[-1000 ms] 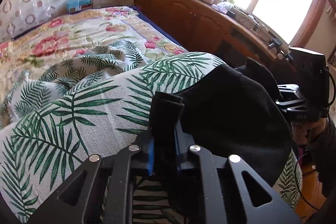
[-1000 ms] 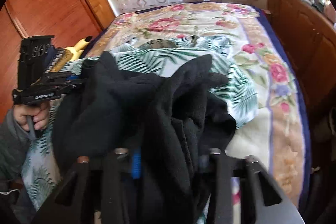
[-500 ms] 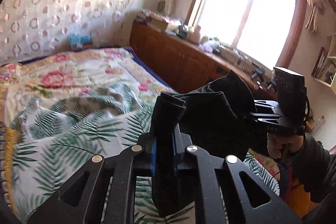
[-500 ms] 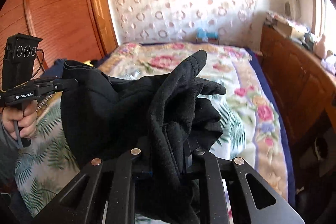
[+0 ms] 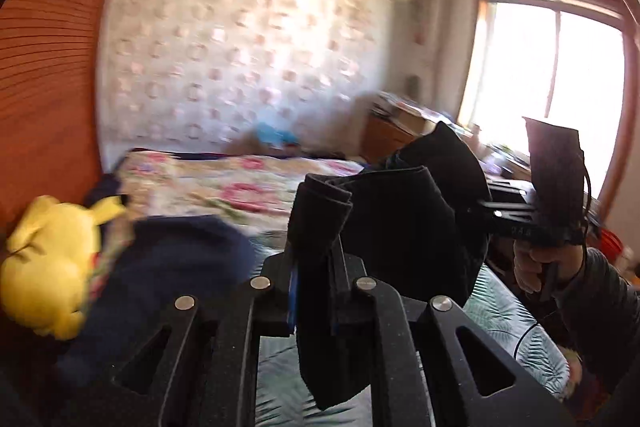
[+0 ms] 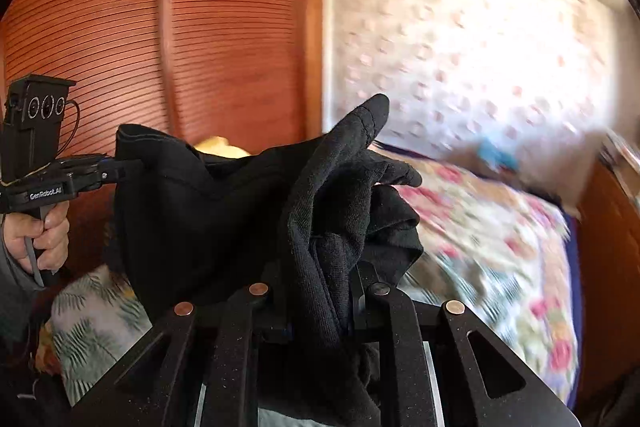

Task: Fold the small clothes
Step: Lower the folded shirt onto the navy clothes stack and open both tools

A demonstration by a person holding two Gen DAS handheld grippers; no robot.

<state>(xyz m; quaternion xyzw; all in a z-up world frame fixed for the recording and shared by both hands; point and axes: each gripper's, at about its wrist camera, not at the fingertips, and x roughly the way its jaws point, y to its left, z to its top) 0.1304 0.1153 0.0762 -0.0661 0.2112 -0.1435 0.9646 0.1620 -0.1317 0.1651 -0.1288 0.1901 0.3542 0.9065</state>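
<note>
Aloft, both tools pinch the black garment (image 5: 408,227) above the bed (image 5: 224,183).

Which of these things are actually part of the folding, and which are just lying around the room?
Part of the job:
- black garment, held up between both grippers
- left gripper, shut on it
- right gripper, shut on it

Just lying about:
- yellow plush toy
- navy cloth
- floral bedspread
</note>
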